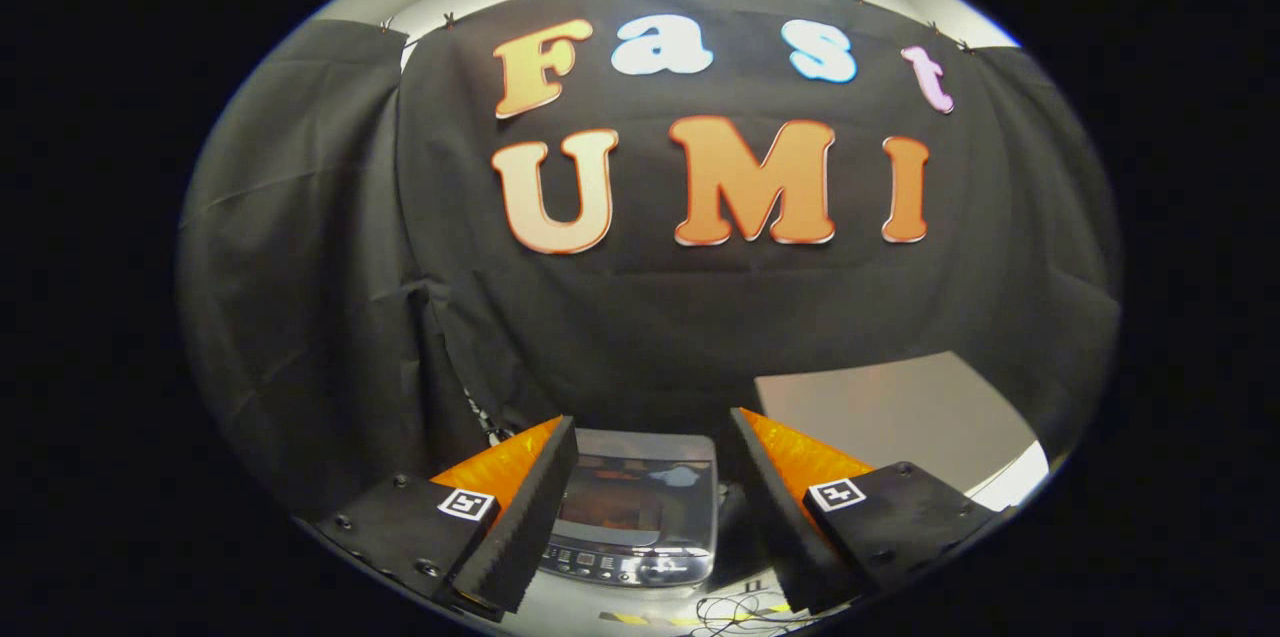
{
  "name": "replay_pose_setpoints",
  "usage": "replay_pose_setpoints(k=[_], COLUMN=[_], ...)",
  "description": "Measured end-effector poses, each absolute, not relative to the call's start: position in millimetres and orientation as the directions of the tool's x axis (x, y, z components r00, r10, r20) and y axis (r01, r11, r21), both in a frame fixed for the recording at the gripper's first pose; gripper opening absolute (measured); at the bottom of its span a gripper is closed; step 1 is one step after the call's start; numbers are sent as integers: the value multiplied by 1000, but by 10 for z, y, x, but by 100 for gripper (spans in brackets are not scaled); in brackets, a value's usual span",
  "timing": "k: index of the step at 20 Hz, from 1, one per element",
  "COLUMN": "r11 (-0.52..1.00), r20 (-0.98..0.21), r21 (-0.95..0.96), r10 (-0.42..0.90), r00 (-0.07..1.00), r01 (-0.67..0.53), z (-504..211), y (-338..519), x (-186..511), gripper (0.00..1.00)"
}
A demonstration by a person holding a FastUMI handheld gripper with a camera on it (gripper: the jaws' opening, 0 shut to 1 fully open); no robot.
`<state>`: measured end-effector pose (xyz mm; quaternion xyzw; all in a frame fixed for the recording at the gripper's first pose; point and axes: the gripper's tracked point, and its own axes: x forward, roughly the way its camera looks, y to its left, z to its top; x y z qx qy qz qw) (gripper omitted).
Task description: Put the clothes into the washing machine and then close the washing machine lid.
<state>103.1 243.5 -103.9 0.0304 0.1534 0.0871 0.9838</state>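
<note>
Gripper view: the orange-and-black two-finger gripper (pixel 650 477) is held spread apart, gripping nothing. Between and beyond its fingers, the small grey top-loading washing machine (pixel 635 517) is seen, lid down, beside a grey board (pixel 890 412).

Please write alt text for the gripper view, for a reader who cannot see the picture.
The gripper is open, its two fingers spread apart and holding nothing, with a small grey washing machine seen between and beyond them, its glass lid down. Behind hangs a black cloth wall; a pale board stands to the right.
</note>
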Motion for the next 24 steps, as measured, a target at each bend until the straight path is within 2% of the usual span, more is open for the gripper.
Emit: replay_pose_setpoints(k=[7, 15, 21, 24], r11=[986, 988, 988, 987], r20=[-187, -105, 8, 4], r21=[82, 91, 97, 99], r10=[161, 137, 122, 127], r00=[969, 985, 993, 992], r01=[-148, -128, -122, -127], z=[-334, -14, 188, 129], y=[1479, 333, 67, 89], x=[500, -3, -137, -139], gripper=[98, 98, 98, 98])
